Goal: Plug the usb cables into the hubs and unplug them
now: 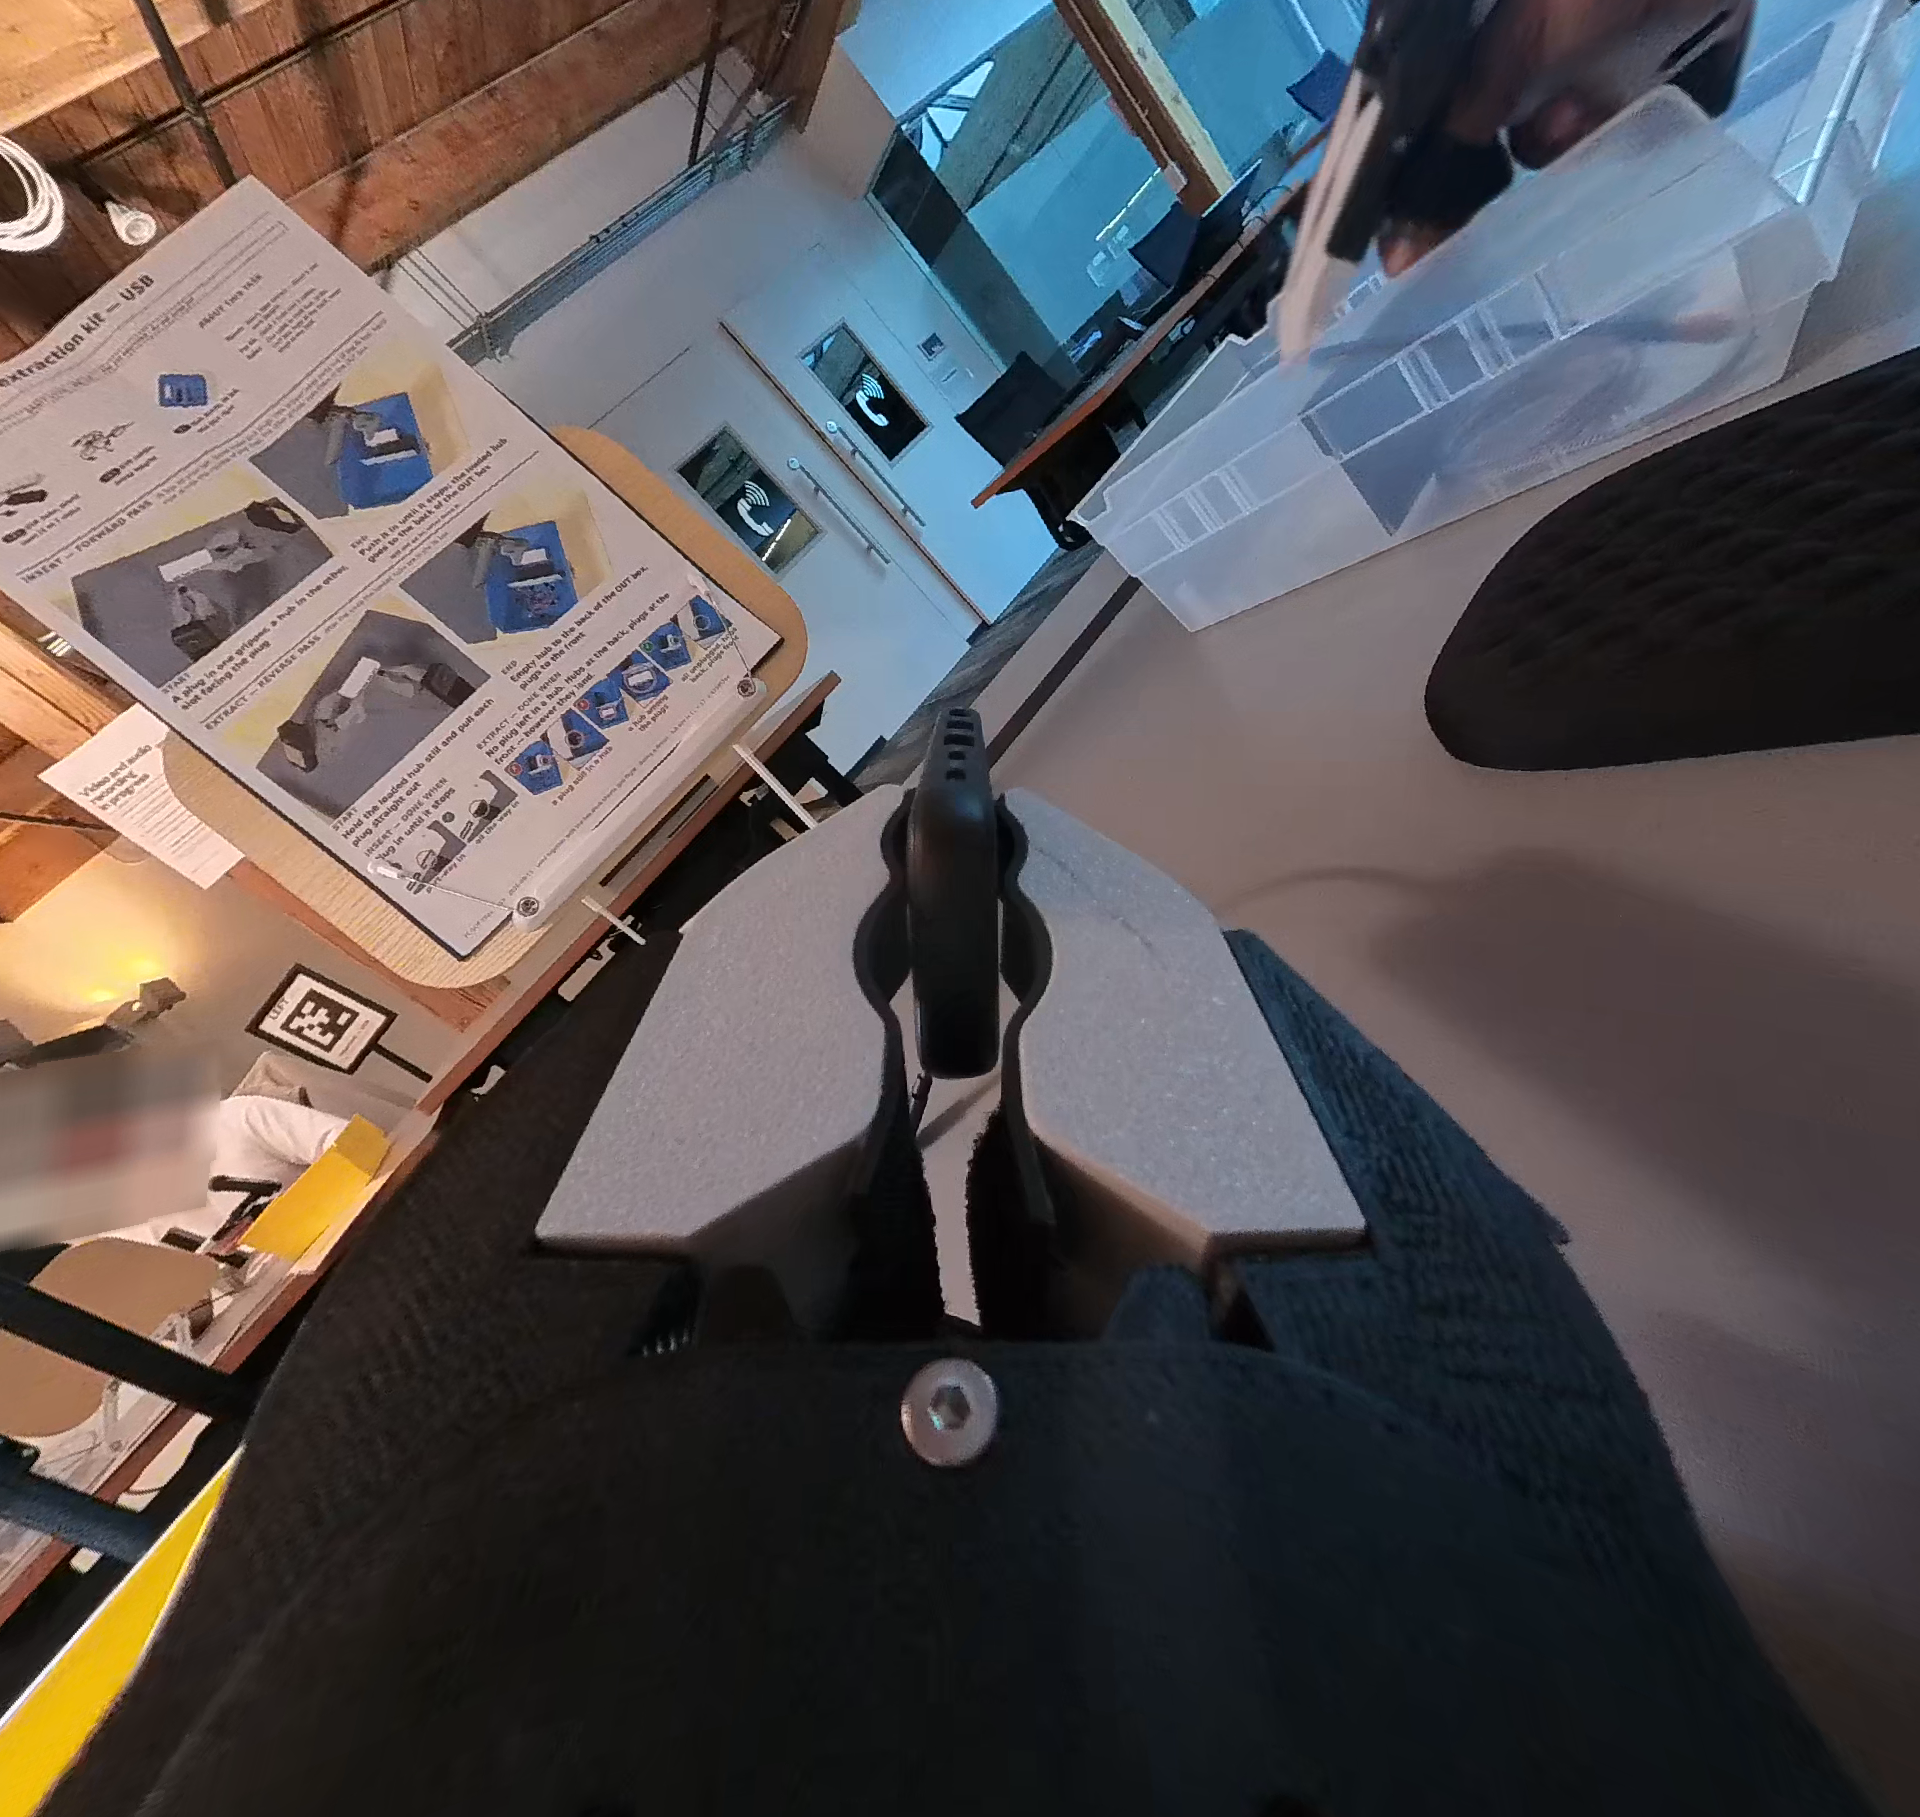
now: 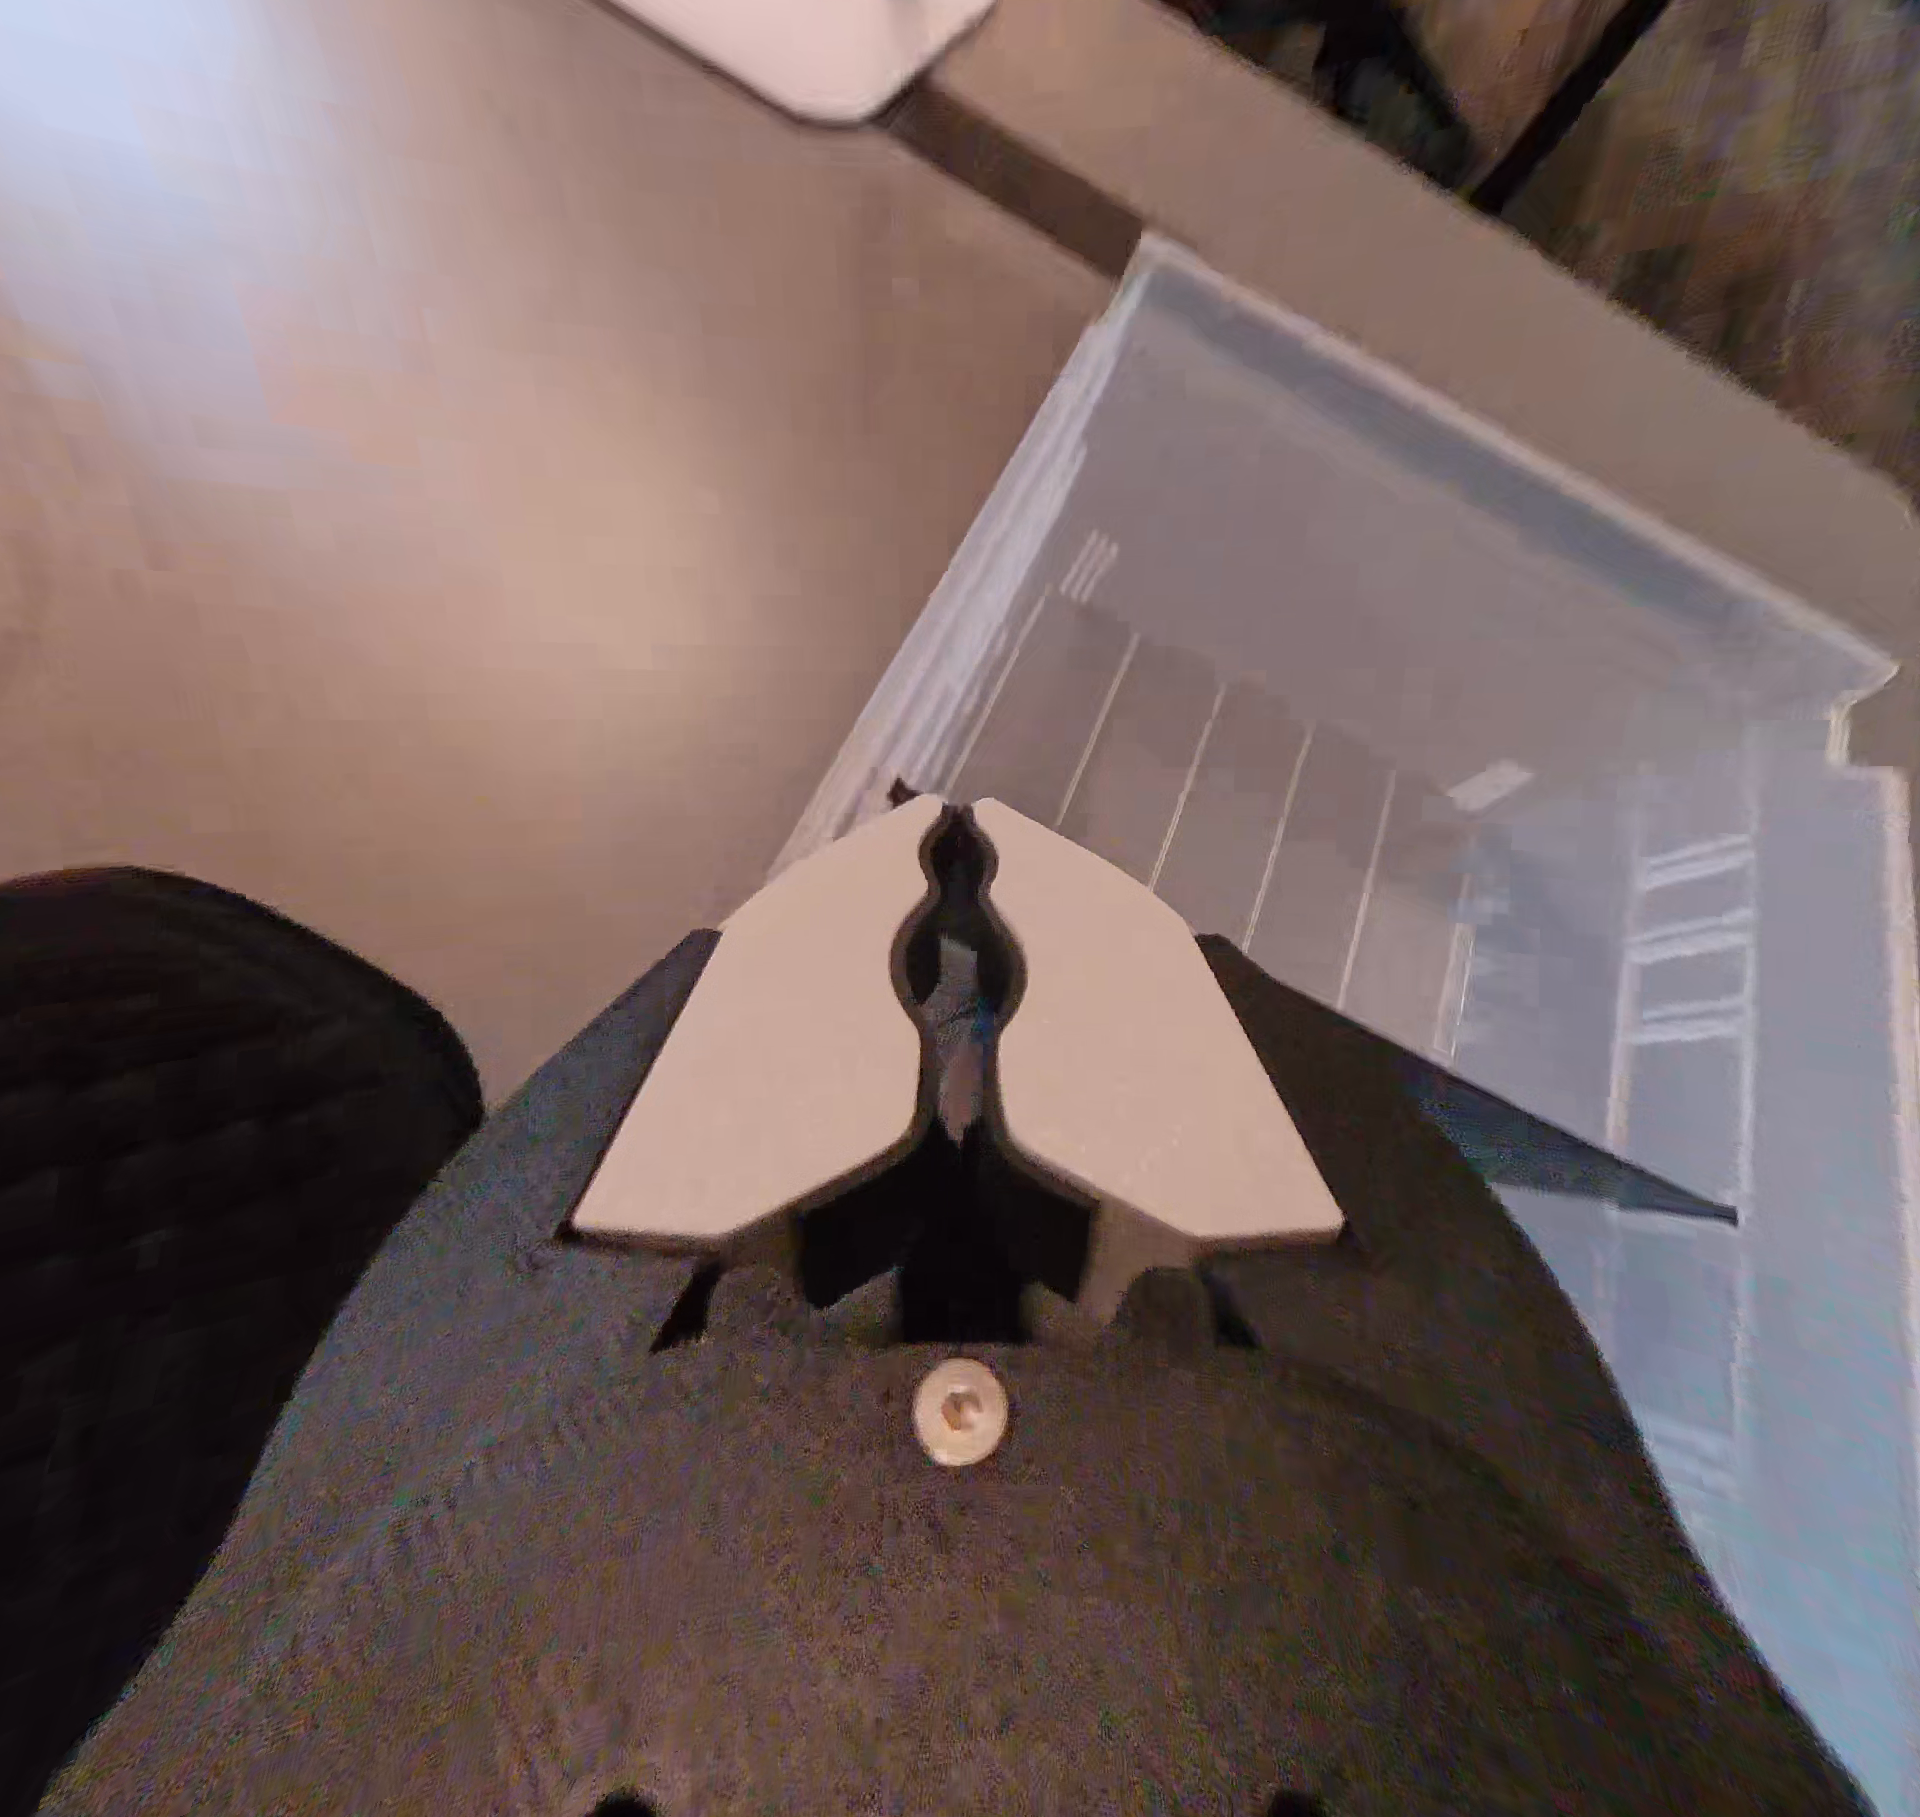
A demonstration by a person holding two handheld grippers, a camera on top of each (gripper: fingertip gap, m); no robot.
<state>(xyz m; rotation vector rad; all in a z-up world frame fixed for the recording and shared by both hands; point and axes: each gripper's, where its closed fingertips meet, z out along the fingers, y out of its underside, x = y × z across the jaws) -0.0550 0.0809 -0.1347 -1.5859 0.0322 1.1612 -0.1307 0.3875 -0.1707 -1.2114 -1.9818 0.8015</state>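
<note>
A slim black plastic USB hub (image 1: 951, 894) stands clamped edge-on between the left gripper (image 1: 951, 832)'s grey fingers, its long axis pointing forward. The right gripper (image 2: 951, 811), pinched nearly closed with nothing discernible held, hangs over clear plastic bins (image 2: 1455, 728) at the beige table (image 2: 416, 520)'s far edge.

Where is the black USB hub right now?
In the left wrist view, the black USB hub sits upright in the middle, pinched between the left claw's grey fingers, above the beige table.
</note>
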